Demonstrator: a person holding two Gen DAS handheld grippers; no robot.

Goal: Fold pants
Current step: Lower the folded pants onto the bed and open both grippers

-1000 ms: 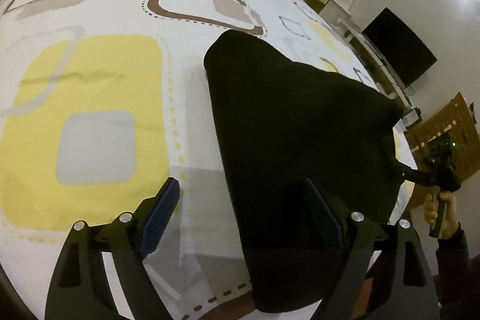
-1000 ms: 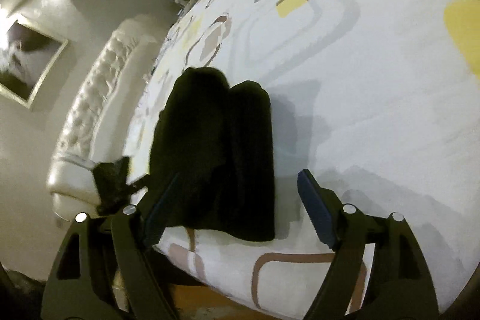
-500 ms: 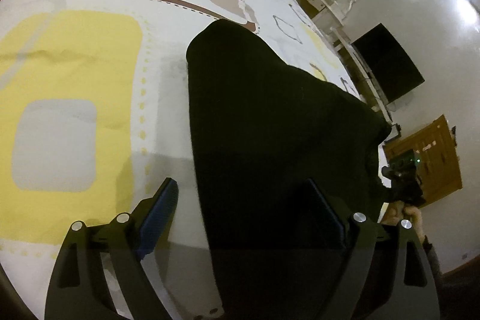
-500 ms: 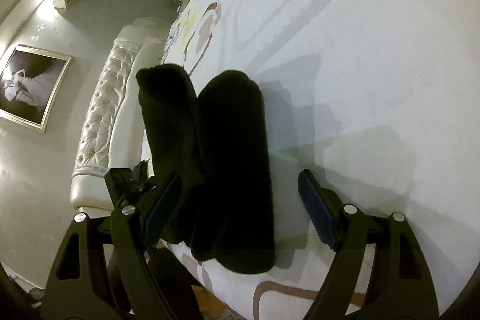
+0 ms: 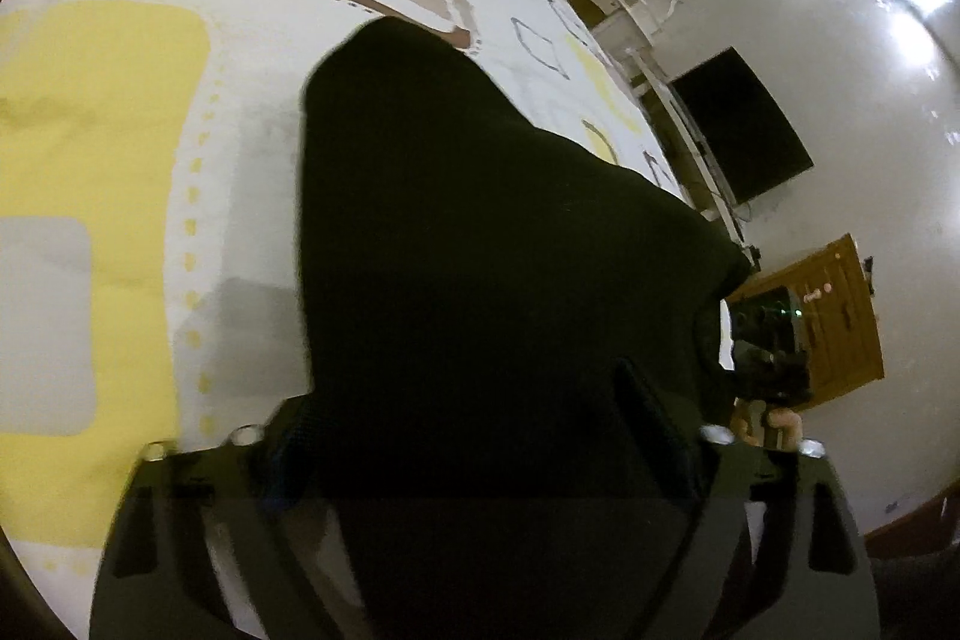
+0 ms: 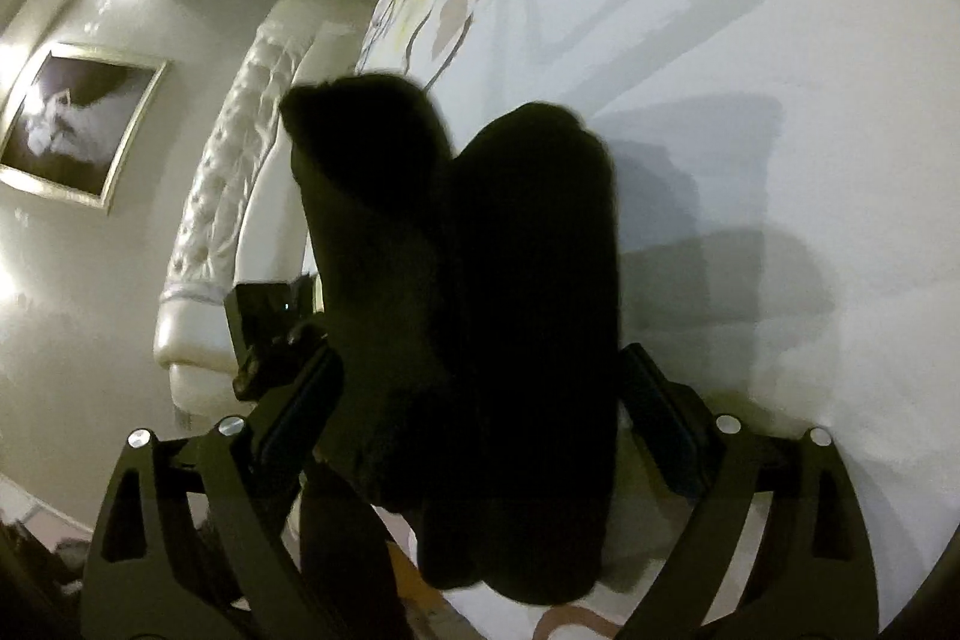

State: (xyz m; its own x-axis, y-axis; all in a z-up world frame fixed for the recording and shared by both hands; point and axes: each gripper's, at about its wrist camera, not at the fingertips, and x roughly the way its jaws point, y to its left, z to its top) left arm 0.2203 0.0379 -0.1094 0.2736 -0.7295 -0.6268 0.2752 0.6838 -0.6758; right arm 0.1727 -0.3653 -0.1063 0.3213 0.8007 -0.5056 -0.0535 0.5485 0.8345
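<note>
Patterned bedsheet (image 5: 108,112), tufted headboard (image 6: 234,196), framed picture (image 6: 72,124), dark television (image 5: 744,124).

the pants (image 5: 492,244) are plain black, with no pattern to make out. under them the bedsheet (image 5: 252,148) is white, printed with yellow blocks, grey squares, brown outlined loops and dotted lines. beside the bedsheet, the headboard (image 6: 240,172) is glossy white and tufted.

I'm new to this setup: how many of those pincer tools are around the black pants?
2. The left tool straddles one end of the black pants; the right tool straddles the other. Both look open.
</note>
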